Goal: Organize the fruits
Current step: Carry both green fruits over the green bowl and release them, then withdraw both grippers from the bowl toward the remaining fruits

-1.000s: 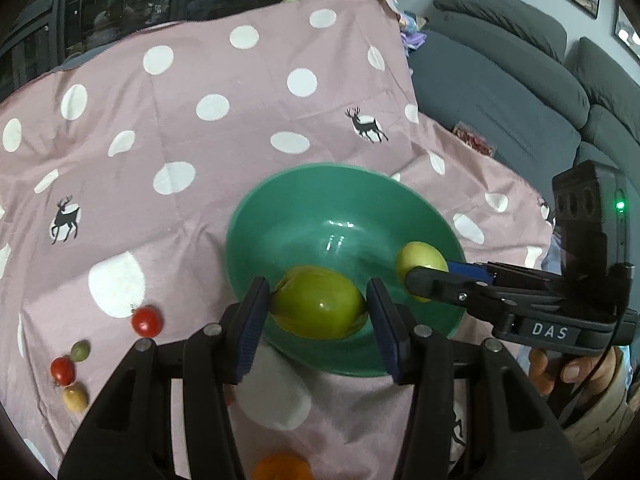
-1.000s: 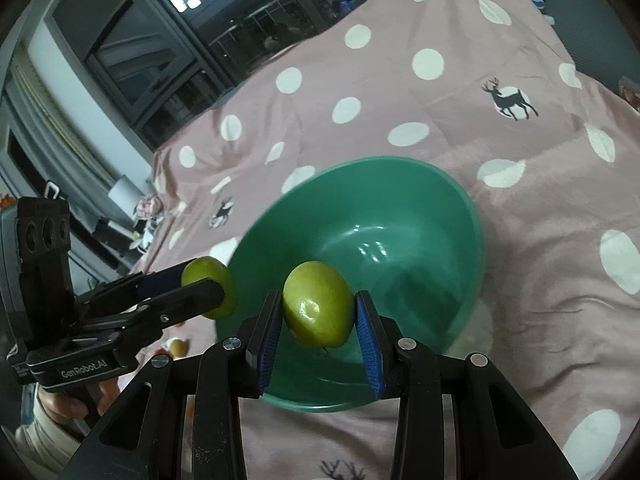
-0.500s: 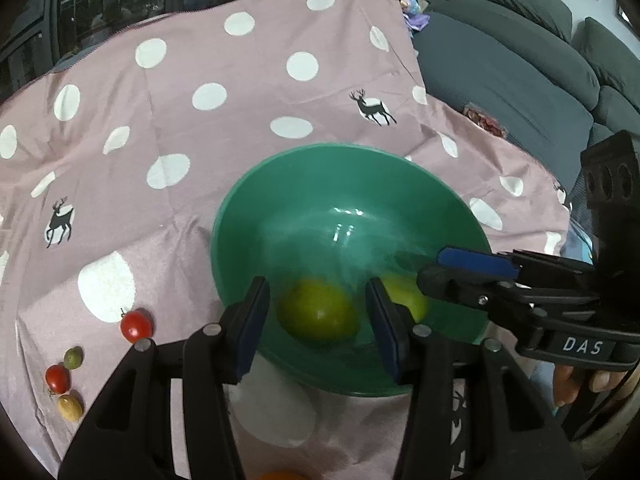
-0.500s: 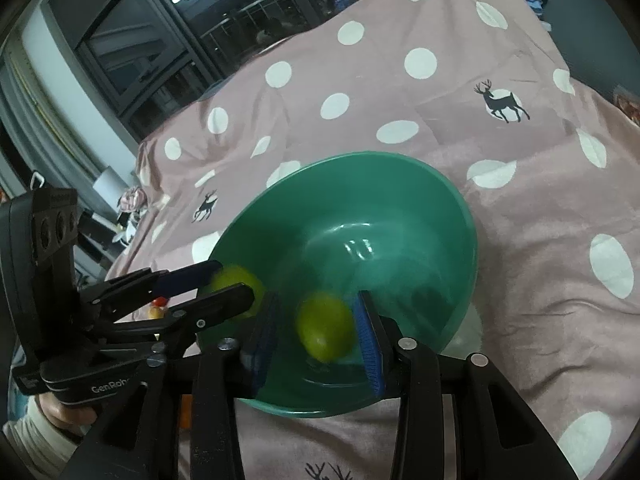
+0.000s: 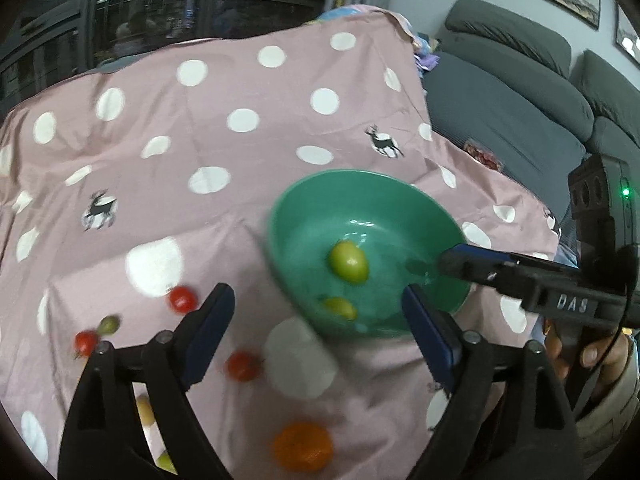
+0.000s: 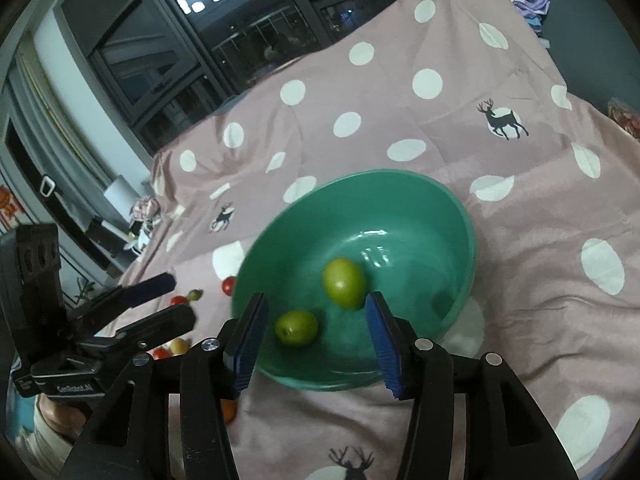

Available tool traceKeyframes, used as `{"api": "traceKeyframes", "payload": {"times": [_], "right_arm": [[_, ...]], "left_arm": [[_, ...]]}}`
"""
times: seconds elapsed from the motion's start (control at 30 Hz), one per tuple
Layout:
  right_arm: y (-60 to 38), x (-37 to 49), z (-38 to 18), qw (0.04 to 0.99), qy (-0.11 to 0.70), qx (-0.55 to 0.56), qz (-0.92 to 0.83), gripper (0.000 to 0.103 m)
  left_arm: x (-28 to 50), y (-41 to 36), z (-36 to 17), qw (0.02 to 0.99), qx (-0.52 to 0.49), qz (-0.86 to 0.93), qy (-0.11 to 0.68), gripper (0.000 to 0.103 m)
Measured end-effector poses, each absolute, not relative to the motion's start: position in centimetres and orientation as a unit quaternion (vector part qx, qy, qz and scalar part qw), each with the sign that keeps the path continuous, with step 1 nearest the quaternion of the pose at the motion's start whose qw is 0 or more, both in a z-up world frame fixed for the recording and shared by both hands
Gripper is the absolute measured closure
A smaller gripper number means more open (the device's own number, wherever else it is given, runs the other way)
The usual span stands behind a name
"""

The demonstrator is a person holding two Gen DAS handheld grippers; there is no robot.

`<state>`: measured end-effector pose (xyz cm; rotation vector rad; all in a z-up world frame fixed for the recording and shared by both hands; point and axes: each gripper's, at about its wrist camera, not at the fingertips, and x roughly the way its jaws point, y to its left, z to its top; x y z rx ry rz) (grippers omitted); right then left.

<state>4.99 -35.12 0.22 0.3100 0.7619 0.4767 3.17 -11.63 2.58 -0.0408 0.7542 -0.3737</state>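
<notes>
A green bowl (image 5: 420, 208) stands on the pink dotted cloth and also shows in the right wrist view (image 6: 460, 208). Two green fruits lie inside it: one (image 5: 348, 262) near the middle and one (image 5: 340, 307) by the near wall; the right wrist view shows them too, one (image 6: 344, 282) and the other (image 6: 297, 327). My left gripper (image 5: 318, 316) is open and empty, just before the bowl's near rim. My right gripper (image 6: 314, 326) is open and empty over the bowl's near rim.
Red cherry tomatoes (image 5: 183, 299) (image 5: 243, 365) (image 5: 85, 342), a small green fruit (image 5: 109, 324), a yellowish one (image 5: 144, 410) and an orange (image 5: 303, 447) lie on the cloth left of and before the bowl. A grey sofa (image 5: 520, 112) stands to the right.
Both grippers opened and let go of their green fruits, which now lie in the bowl. Both grippers drew back and up; the left one swung leftward.
</notes>
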Motion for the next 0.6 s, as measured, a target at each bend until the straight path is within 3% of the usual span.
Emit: {"api": "traceKeyframes", "payload": {"times": [0.07,0.6], "right_arm": [[-34.9,4.5,0.2,0.888,0.363,0.154,0.237,0.051],[-28.4,-0.2,0.8,0.871,0.321,0.099,0.357,0.049]], "left_arm": [[2.3,-10.1,2.6,0.917,-0.033,-0.163,0.363,0.001],[-5.0,2.0,-0.6,0.918,-0.095,-0.020,0.385,0.001]]}}
